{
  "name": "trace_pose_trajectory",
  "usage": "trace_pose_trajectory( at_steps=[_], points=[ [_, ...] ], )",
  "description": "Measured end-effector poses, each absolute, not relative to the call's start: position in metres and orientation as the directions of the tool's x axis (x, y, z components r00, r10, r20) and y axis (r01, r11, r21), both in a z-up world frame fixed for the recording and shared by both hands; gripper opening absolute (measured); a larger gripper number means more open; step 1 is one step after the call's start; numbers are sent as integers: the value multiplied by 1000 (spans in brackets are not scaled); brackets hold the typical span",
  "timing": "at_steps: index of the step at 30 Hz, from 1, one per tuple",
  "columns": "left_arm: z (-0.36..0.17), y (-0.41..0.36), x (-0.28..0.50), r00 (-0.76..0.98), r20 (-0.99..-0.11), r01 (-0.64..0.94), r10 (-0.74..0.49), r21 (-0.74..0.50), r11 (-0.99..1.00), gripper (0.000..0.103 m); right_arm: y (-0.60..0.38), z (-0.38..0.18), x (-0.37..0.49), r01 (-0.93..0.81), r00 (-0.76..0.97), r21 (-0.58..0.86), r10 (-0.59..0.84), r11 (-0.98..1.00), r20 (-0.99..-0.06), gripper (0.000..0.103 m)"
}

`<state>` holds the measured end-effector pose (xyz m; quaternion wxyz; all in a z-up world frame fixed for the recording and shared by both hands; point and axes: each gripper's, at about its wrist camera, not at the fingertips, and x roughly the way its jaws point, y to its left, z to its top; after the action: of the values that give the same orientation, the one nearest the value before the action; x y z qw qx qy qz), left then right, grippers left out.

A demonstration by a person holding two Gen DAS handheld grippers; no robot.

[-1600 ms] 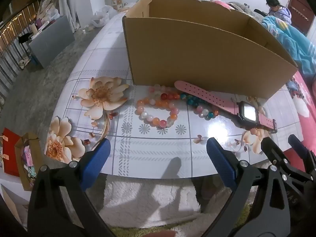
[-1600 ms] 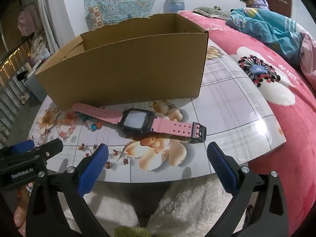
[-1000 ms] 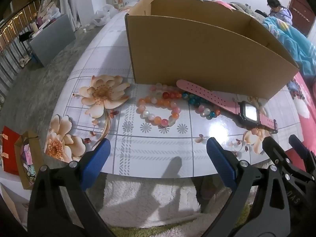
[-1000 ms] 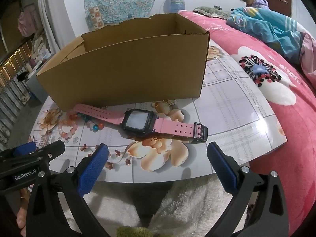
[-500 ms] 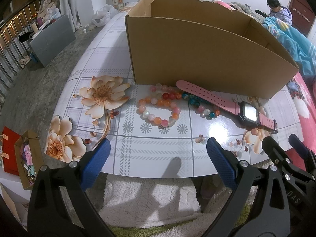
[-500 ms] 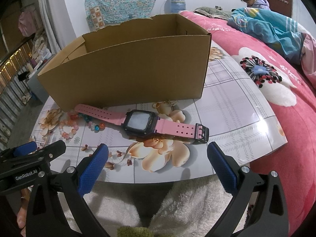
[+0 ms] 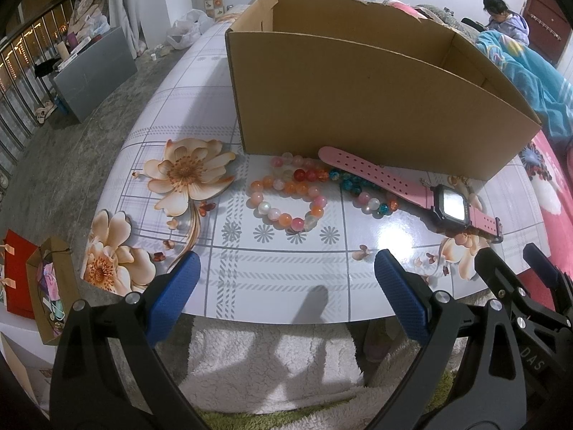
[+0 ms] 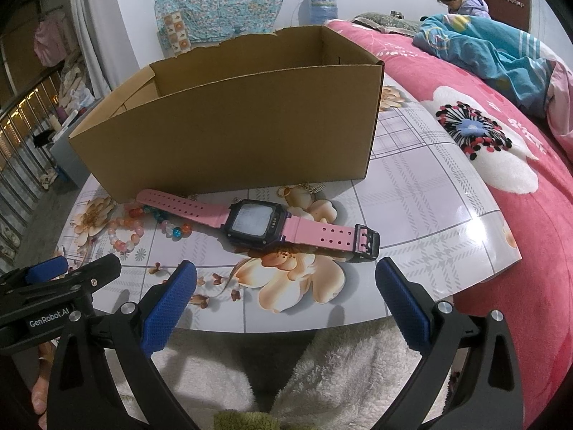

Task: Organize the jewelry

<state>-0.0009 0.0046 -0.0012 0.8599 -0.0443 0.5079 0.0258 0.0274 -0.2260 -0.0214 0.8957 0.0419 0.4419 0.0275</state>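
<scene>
Both grippers hover at the near edge of a low table (image 7: 222, 114) that has a glossy cover with a flower print. The left gripper (image 7: 284, 294) has its blue pads wide apart and nothing is between them; the right gripper (image 8: 286, 301) is the same, its fingers spread wide and empty. On the table stands an open cardboard box (image 7: 358, 107), and the jewelry lies in front of its near wall. A beaded bracelet (image 7: 286, 197) of pink, orange and white beads lies in a loop just ahead of the left gripper, to the left of the other pieces. A second string of beads (image 7: 369, 197), with blue and pink ones, lies partly under the strap of a pink watch (image 8: 258, 222). The watch lies flat with its dark square face up and its black buckle toward the right, directly ahead of the right gripper. A small gold piece (image 8: 304, 188) lies close to the box wall behind the watch; I cannot tell what it is. A person (image 8: 462, 0) sits far behind on a bed (image 8: 519, 186) with a pink cover.
</scene>
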Motion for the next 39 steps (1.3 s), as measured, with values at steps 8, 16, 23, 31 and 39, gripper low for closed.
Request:
trace_pose_trajectory(
  at_steps=[8,16,23,31,39],
  points=[
    [-1,5,0,482,-876,-90,1,-49,995,94,-224,-21,28,-12,607,100,87,995,-790,98],
    [1,5,0,485,-875,-91,3,-47,995,94,-224,-21,28,-12,607,103,89,995,-790,98],
    [2,5,0,486,-874,-90,3,-47,995,94,-222,-20,27,-14,608,103,91,995,-789,98],
    [3,5,0,486,-874,-89,3,-46,995,94,-222,-20,27,-15,609,102,90,995,-788,98],
    [4,7,1,487,-873,-91,5,-45,995,94,-221,-21,26,-16,610,104,92,994,-787,98]
  ],
)
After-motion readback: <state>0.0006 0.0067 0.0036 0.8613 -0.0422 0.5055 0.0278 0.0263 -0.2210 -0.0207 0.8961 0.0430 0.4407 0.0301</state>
